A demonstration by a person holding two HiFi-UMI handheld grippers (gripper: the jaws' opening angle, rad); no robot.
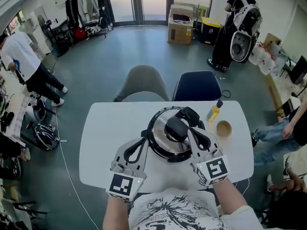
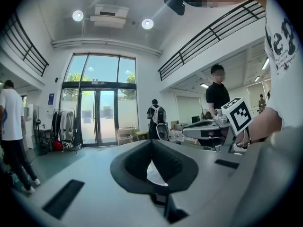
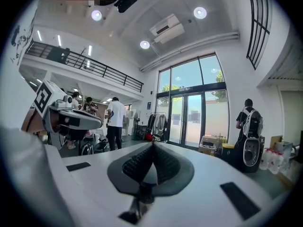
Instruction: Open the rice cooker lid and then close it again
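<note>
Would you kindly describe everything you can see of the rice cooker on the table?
The rice cooker is round, with a black rim and a shiny, metal-looking lid that carries a dark knob in the middle. The lid is down. It stands upright on the white table, near the person's edge. The left gripper and the right gripper flank it, jaws together; whether either touches it cannot be told.

Bright daylight thru glass doors (image 2: pixel 97 117), ceiling spots (image 2: pixel 78 15) on; fisheye edges dark, foreground blurry.
</note>
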